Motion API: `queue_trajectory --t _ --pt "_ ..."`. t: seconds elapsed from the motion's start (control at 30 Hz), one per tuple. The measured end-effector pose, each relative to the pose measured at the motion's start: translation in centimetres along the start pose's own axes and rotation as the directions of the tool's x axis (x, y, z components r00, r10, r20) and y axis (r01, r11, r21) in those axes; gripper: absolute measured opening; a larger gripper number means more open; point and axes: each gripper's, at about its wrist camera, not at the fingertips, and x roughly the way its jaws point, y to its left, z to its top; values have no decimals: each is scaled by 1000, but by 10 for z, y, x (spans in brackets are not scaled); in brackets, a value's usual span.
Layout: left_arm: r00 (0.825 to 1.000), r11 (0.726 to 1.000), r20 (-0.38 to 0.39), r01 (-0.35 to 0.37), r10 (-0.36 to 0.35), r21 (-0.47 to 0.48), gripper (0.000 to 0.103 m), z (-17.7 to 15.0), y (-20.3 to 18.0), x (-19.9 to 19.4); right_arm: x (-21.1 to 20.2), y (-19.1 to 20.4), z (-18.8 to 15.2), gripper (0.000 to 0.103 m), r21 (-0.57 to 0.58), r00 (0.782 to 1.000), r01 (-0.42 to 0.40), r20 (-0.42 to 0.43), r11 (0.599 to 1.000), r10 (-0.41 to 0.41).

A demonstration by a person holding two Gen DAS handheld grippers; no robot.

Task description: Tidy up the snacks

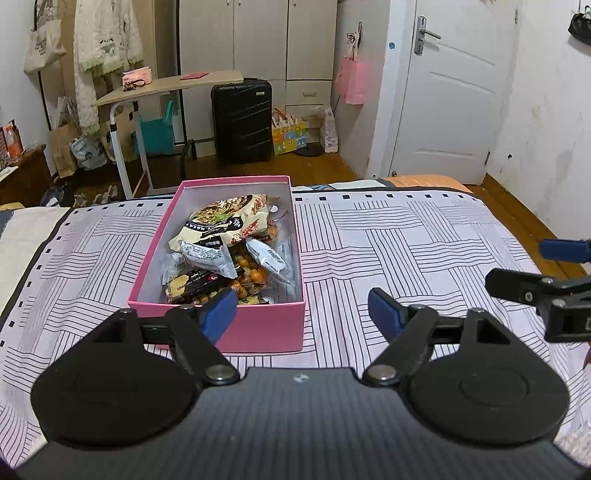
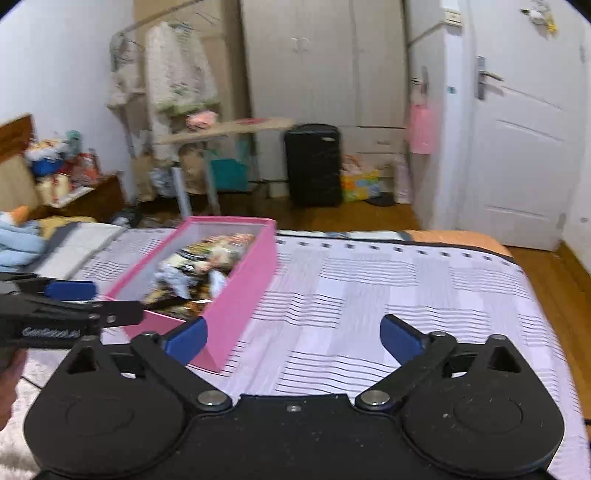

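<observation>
On the bed (image 1: 406,236): pink box (image 1: 258,325) lidless, filled with snack packets (image 1: 221,221) | left tongs (image 1: 303,314) spread wide, empty, at box's near end | right tongs (image 2: 293,336) spread wide, empty, right of box.

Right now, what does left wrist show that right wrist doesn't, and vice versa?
Left wrist only: sharp snack packets in the box, a black bag hung on the wall at right. Right wrist only: a cluttered nightstand and blue cloth at far left. Both: pink box, bedspread, suitcase, door, and both grippers, left and right, jaws open.
</observation>
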Motion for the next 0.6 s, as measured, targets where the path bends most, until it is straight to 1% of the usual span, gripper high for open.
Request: queue_trajectory --t 0.03,0.1,0.23,0.3,0.43,0.6 --pt "1000 1000 3 -3 3 5 84 -1 -1 -1 0 2 1 102 -1 999 33 -12 999 -33" --pt "1000 1000 11 -10 10 17 90 -2 -3 -2 -1 4 0 102 1 998 60 -25 998 -60" --pt "1000 1000 23 -13 12 26 100 -5 -5 -5 -9 0 -1 102 30 999 50 -10 998 -49" --pt "999 999 22 -24 23 30 101 -6 -7 -4 -13 0 -3 102 33 998 61 -2 998 -61" --pt "999 999 6 -42 42 32 101 -8 -9 -2 -16 1 -8 102 18 992 126 11 992 -126" --pt "998 997 2 -70 70 24 101 -13 -9 -1 -16 0 -13 102 32 991 131 -8 991 -131"
